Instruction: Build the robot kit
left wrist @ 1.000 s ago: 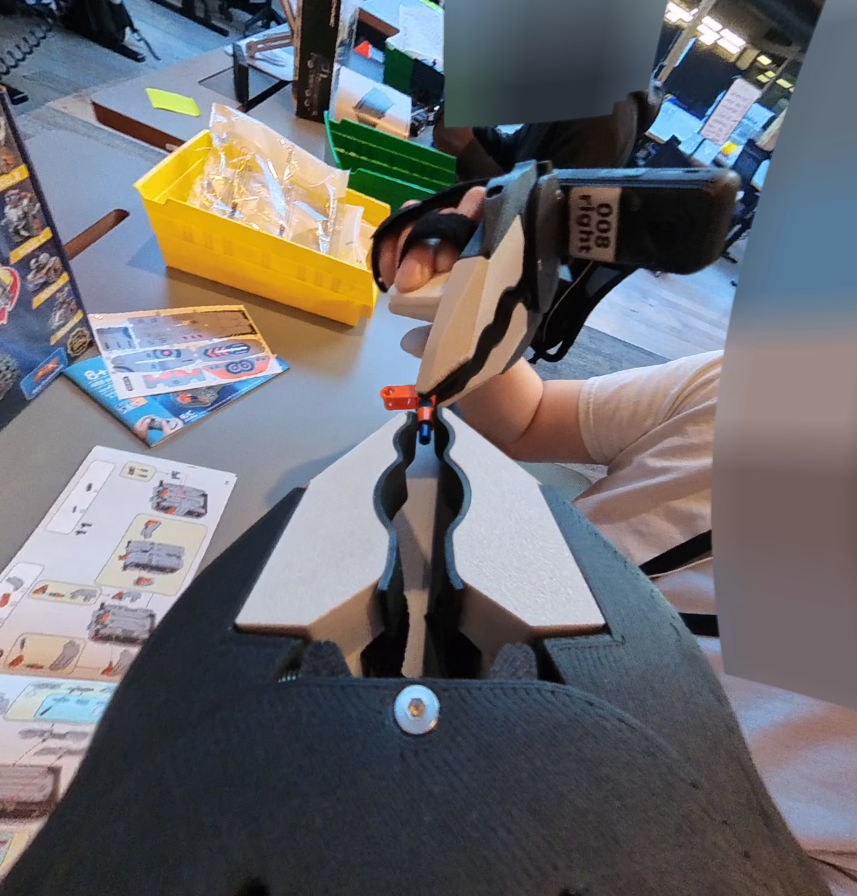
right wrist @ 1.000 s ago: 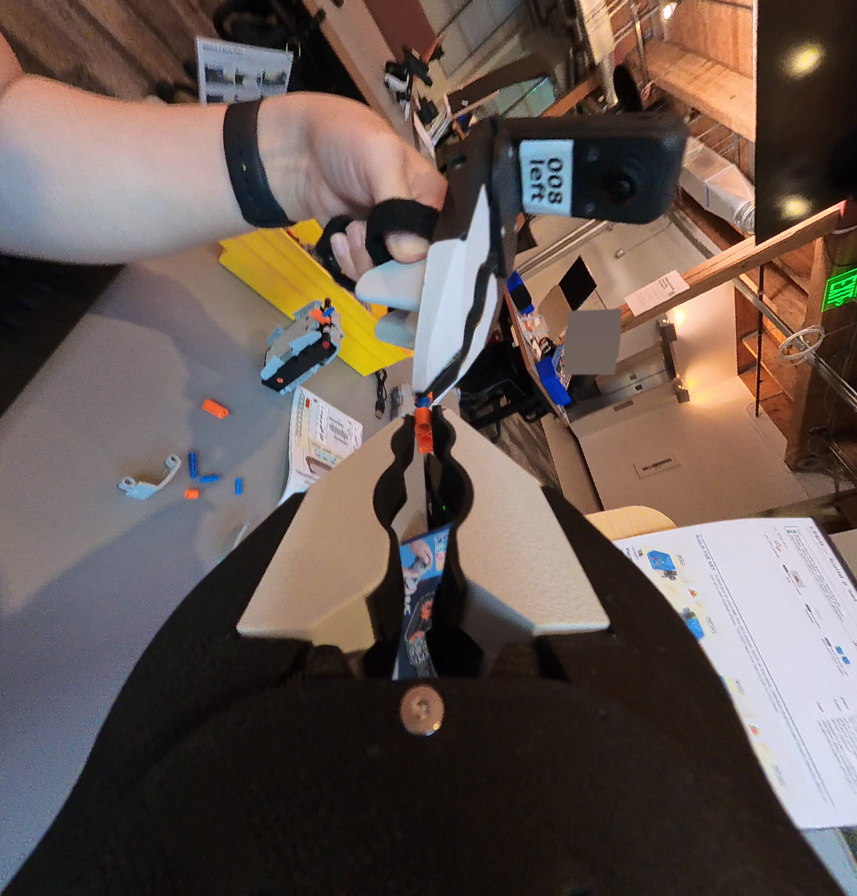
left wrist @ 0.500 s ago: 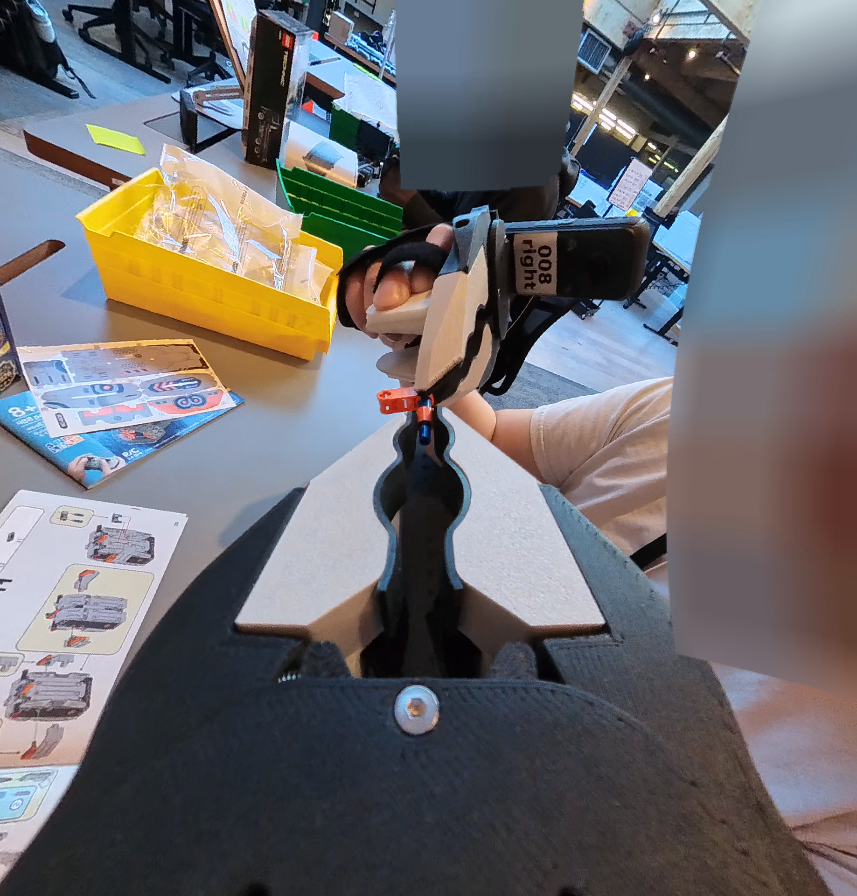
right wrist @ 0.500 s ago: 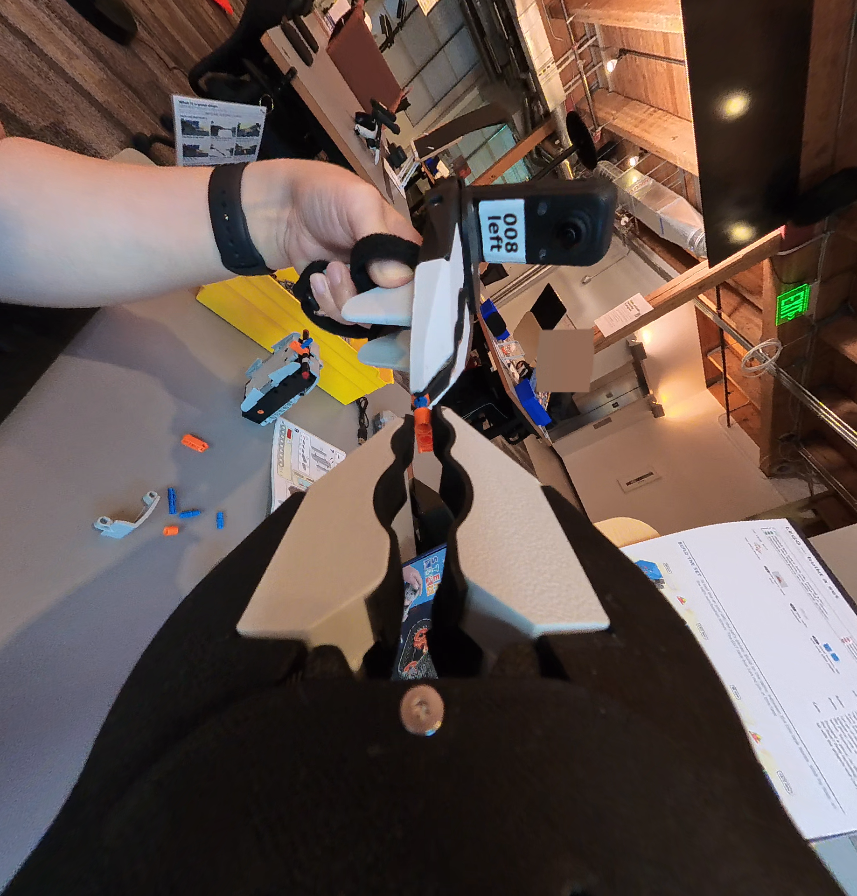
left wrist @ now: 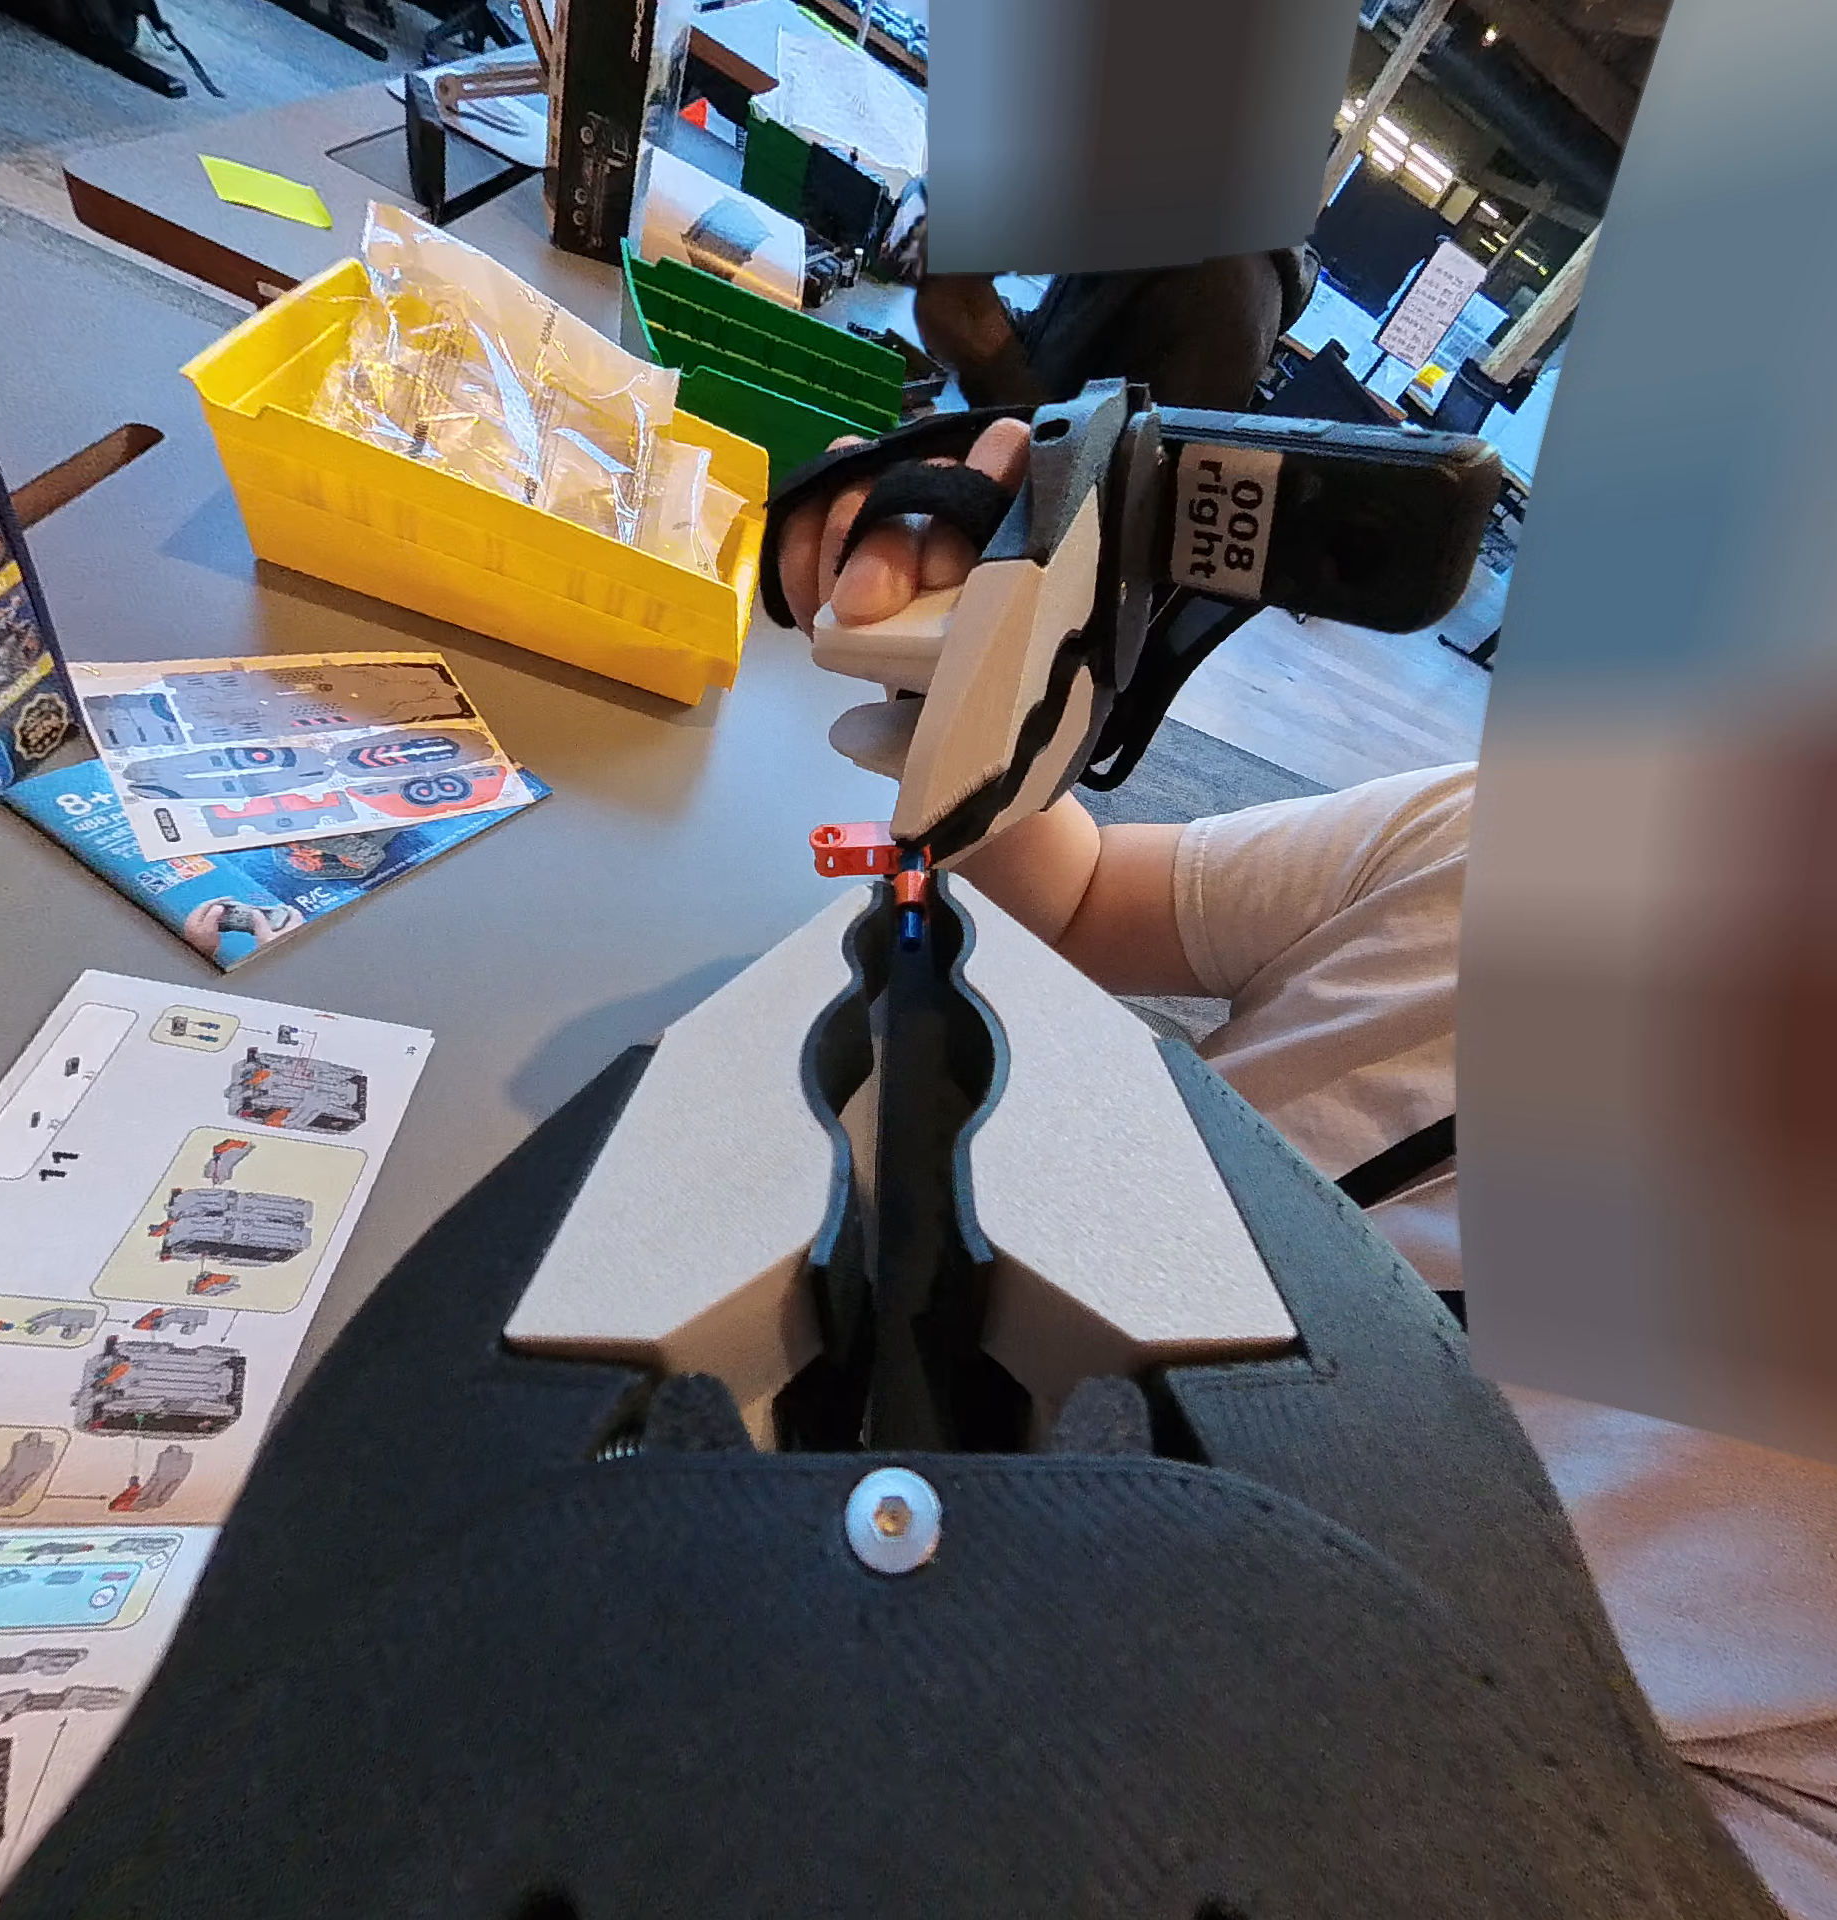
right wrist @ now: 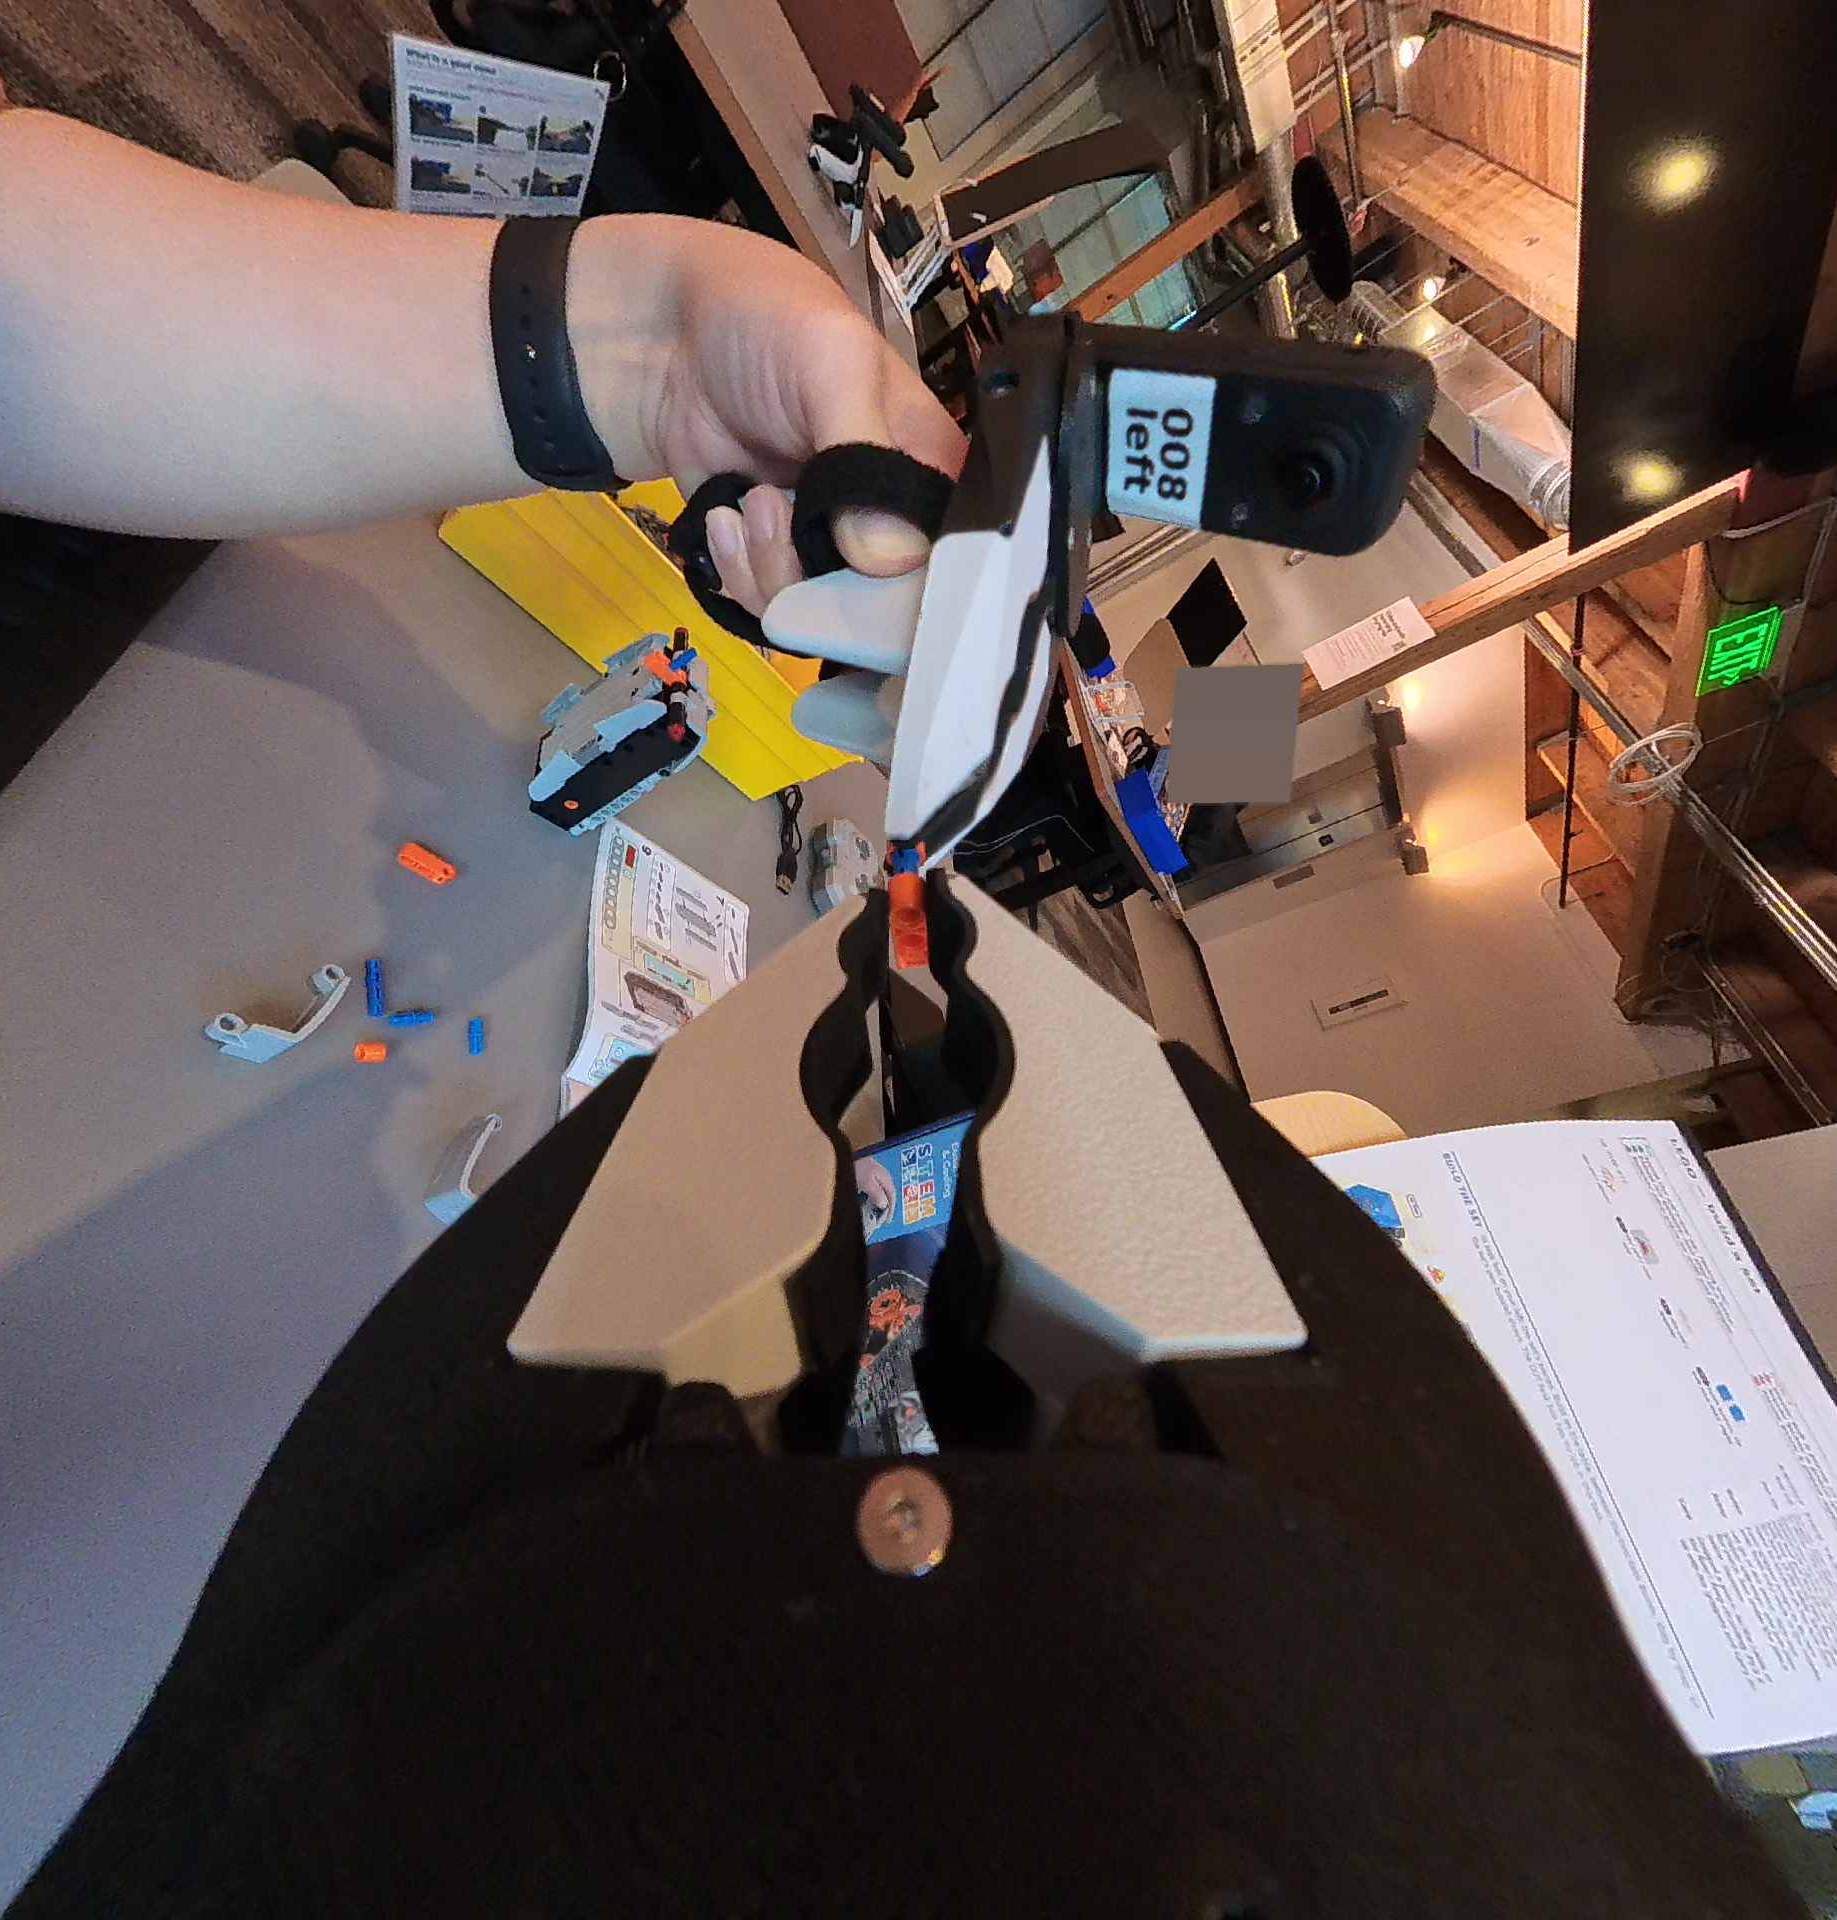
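My left gripper is shut on a small blue pin that carries an orange collar. My right gripper comes down from above, tip to tip with it, shut on an orange connector that sticks out to the left. The pin and the connector touch at the tips. In the right wrist view, my right gripper pinches the orange connector. There my left gripper meets it from above with the blue pin. Both are held in the air above the grey table.
A yellow bin with plastic bags and a green bin stand behind. Instruction sheets and a booklet lie at left. A part-built model, loose blue and orange pieces and a grey curved piece lie on the table. Both grippers' tips are close together, under 4 cm apart.
Both grippers stay shut and tip to tip on the pin and the connector. The pair has swayed a little, so the background has shifted in both views.
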{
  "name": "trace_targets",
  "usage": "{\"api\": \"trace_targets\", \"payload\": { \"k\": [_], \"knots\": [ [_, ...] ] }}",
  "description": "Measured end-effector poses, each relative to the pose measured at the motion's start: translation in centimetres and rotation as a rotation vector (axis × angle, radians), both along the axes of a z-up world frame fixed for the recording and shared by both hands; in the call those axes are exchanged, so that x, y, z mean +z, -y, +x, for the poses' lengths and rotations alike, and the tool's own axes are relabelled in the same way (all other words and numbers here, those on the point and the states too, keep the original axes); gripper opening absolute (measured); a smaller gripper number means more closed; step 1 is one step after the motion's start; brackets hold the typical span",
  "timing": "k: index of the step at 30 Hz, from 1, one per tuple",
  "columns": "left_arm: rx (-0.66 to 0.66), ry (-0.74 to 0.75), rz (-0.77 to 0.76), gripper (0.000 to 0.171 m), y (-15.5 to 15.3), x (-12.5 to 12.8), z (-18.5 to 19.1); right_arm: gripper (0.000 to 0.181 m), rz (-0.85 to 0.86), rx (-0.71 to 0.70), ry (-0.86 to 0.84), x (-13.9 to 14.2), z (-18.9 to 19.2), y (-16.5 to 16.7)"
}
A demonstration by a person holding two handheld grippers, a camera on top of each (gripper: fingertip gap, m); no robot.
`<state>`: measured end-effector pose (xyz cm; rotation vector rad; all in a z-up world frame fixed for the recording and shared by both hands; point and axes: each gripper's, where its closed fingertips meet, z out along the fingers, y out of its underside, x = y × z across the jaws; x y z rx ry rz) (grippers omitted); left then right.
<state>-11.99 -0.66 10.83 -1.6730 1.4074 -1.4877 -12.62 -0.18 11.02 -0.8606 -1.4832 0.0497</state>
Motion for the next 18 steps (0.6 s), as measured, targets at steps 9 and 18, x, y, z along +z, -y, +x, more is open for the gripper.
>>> {"api": "trace_targets", "payload": {
  "k": [9,18],
  "knots": [
    [-0.017,0.01,-0.036,0.005,-0.3,-0.1,-0.1,0.005,-0.007,-0.003,0.019,-0.5,-0.1,-0.2],
    [0.038,0.086,-0.031,0.005,-1.2,1.1,-0.1,0.005,-0.027,-0.047,-0.096,1.0,-0.1,-1.2]
  ]
}}
